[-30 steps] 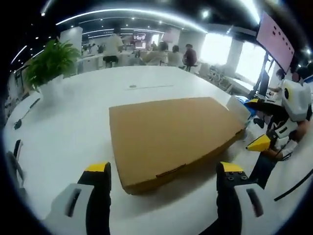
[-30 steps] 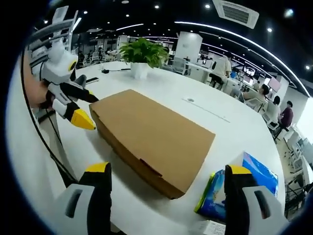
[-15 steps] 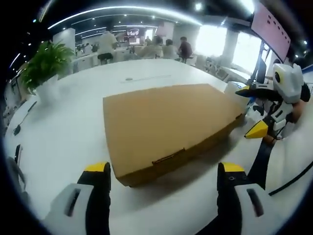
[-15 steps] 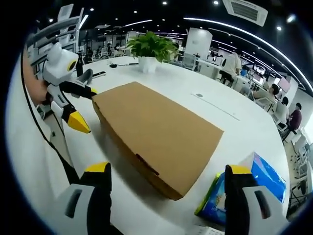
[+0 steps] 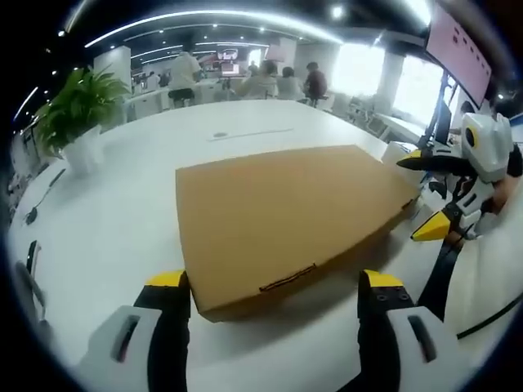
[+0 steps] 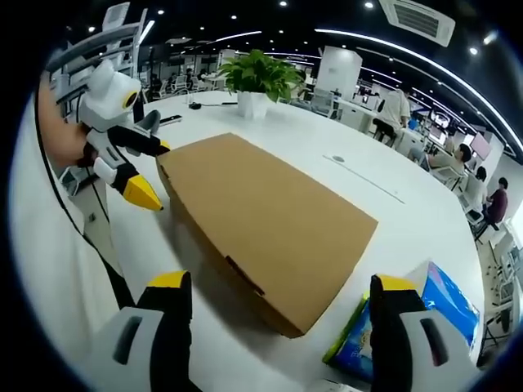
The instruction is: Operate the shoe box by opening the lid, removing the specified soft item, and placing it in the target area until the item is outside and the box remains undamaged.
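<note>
One shoe box [image 5: 286, 216] lies on one table [image 5: 122, 220]. One potted plant [image 6: 260, 77] and one blue packet [image 6: 433, 306] are present.

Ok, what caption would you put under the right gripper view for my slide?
Right gripper open before the closed cardboard shoe box; left gripper open at its far corner, blue packet alongside.

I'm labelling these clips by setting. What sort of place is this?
Probably an open-plan office: a long white table, people seated at desks behind, a potted plant and a ceiling air-conditioning unit.
</note>
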Demonstrator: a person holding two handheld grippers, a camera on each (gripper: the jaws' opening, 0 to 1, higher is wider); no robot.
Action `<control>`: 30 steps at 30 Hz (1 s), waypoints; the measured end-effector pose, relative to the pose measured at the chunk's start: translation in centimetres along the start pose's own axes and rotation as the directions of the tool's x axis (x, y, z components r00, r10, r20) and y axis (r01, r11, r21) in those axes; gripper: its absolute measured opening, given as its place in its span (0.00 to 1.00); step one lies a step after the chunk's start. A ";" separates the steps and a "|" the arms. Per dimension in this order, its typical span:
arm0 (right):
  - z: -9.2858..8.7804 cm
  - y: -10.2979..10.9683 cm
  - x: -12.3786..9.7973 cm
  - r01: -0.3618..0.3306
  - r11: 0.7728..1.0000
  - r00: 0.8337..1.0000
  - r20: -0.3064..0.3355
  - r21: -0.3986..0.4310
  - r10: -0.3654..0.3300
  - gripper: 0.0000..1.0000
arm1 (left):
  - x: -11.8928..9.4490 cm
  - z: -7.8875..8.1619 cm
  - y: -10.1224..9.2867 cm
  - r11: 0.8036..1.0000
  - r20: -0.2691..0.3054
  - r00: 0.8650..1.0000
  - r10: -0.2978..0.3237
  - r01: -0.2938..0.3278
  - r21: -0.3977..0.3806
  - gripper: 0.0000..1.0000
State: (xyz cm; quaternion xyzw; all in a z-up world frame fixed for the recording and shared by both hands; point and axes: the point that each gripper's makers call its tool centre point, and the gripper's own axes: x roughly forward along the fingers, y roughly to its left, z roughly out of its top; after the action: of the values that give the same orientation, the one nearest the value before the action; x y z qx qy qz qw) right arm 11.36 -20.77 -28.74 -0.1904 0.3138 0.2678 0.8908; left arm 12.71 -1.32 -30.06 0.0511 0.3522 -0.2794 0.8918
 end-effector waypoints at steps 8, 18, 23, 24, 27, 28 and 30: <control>0.1 -1.0 1.4 -0.003 0.997 1.000 -0.010 0.077 0.003 0.84 | 1.0 -0.5 0.3 0.999 -0.040 0.999 0.008 -0.010 -0.049 0.80; -0.4 -1.3 2.2 0.028 1.000 0.999 -0.040 0.004 -0.028 0.81 | 1.5 -0.7 0.7 0.996 -0.065 0.998 0.002 -0.008 -0.091 0.69; -0.3 -1.4 2.3 0.026 1.000 0.999 -0.038 0.010 -0.025 0.80 | 1.7 -0.7 0.7 0.992 -0.069 0.998 -0.013 0.004 -0.126 0.69; -0.3 -1.4 2.3 0.026 1.000 0.999 -0.037 0.010 -0.025 0.80 | 1.7 -0.8 0.7 0.993 -0.070 0.997 -0.010 0.001 -0.120 0.69; -0.3 -1.4 2.2 0.024 1.000 0.999 -0.040 0.012 -0.023 0.80 | 1.7 -0.8 0.7 0.994 -0.076 0.997 -0.005 -0.004 -0.113 0.68; -0.3 -1.4 2.2 0.023 1.000 0.999 -0.040 0.013 -0.022 0.80 | 1.7 -0.8 0.7 0.993 -0.077 0.997 -0.006 -0.003 -0.115 0.68; -0.3 -1.4 2.2 0.019 1.000 0.999 -0.042 0.018 -0.019 0.80 | 1.7 -0.8 0.7 0.993 -0.084 0.996 -0.008 -0.002 -0.116 0.68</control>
State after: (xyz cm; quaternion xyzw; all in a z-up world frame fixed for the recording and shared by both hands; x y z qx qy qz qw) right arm 13.52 -21.22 -30.14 -0.1908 0.3329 0.2525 0.8883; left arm 13.59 -1.29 -31.86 0.0103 0.4051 -0.2574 0.8772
